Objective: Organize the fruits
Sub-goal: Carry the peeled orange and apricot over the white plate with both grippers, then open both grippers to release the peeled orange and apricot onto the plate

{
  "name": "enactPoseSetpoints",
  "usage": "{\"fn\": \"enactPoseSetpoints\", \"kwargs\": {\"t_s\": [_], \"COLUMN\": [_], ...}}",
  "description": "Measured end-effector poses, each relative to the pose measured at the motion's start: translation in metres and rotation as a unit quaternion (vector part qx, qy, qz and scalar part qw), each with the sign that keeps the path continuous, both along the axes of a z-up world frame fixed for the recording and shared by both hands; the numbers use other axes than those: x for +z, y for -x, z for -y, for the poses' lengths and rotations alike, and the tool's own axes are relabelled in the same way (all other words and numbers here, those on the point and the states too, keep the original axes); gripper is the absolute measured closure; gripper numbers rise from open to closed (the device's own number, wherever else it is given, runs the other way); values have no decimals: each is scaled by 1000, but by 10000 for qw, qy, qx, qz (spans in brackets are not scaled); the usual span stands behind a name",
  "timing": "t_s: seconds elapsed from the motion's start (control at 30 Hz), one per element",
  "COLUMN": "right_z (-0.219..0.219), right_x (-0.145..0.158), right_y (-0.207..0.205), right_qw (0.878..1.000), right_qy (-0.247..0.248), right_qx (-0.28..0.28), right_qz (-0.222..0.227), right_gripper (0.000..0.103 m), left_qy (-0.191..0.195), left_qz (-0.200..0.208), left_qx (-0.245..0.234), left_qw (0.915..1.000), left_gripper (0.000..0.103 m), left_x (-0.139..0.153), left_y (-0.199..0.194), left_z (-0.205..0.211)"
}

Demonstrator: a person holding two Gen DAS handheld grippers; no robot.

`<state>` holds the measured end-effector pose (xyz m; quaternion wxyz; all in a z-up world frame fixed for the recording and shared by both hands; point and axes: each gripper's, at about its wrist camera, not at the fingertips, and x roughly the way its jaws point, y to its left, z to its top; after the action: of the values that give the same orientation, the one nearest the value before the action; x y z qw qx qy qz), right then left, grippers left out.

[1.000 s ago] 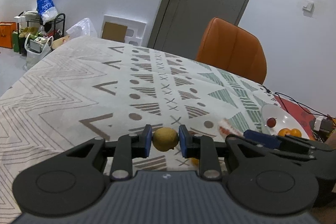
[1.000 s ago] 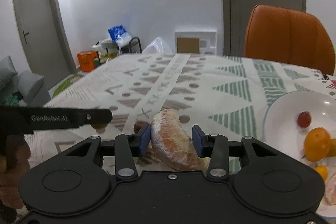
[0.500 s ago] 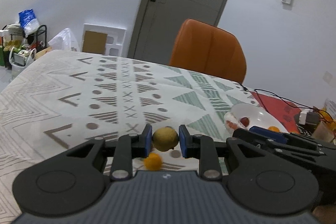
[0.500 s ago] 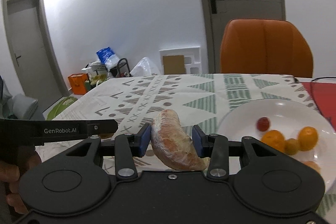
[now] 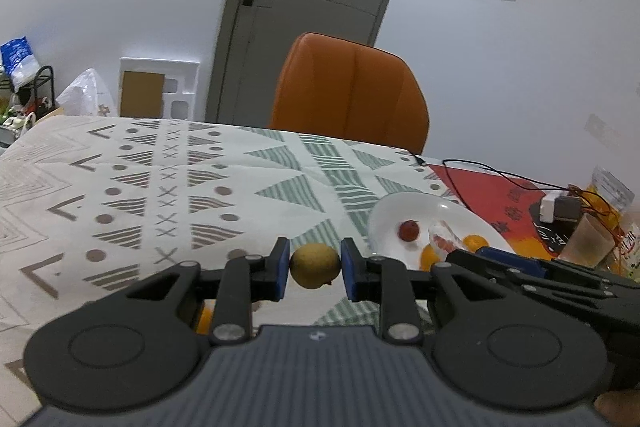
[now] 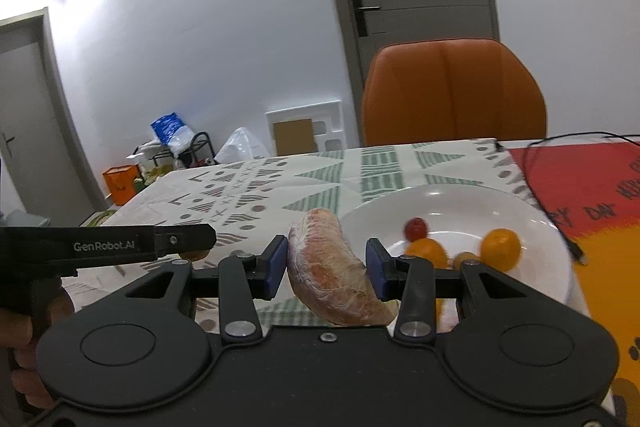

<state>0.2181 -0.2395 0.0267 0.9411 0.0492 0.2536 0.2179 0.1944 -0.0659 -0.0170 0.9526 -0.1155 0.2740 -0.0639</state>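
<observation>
Plate (image 6: 460, 195) on table (image 6: 280, 187), before chair (image 6: 452, 91)

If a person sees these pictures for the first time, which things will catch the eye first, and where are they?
First the two held fruits: a small yellow-green fruit pinched in the left gripper, and a wrapped pink pomelo wedge clamped in the right gripper. Next, the white plate just ahead on the patterned tablecloth, holding small orange and red fruits, and the orange chair behind the table.
</observation>
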Motion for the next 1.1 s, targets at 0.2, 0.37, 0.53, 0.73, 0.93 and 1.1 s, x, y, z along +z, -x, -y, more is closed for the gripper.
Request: {"fn": "enactPoseSetpoints", "kwargs": {"t_s": [0.2, 0.37, 0.53, 0.73, 0.93, 1.1], "right_z": [21, 35, 42, 58, 71, 76], "right_x": [-3, -7, -10, -11, -11, -12], "right_y": [0, 0, -2, -1, 8, 11], "right_qw": [9998, 9995, 9992, 9978, 9970, 9968], "right_qy": [-41, -87, -127, -153, -157, -195], "right_qx": [-191, -309, -355, -631, -734, -759], "right_qz": [-36, -68, -159, -157, -165, -179], "right_gripper": [63, 63, 60, 56, 56, 56], "left_qy": [-41, -74, -87, -112, -112, -131], "left_qz": [15, 30, 40, 41, 37, 59], "left_qx": [-174, -291, -400, -541, -676, -799], "left_qw": [9998, 9995, 9992, 9985, 9976, 9967], "left_gripper": [77, 77, 77, 77, 77, 77], "left_x": [0, 1, 1, 1, 1, 2], "left_y": [-7, -10, -15, -21, -27, -28], "left_z": [19, 35, 47, 60, 73, 84]}}
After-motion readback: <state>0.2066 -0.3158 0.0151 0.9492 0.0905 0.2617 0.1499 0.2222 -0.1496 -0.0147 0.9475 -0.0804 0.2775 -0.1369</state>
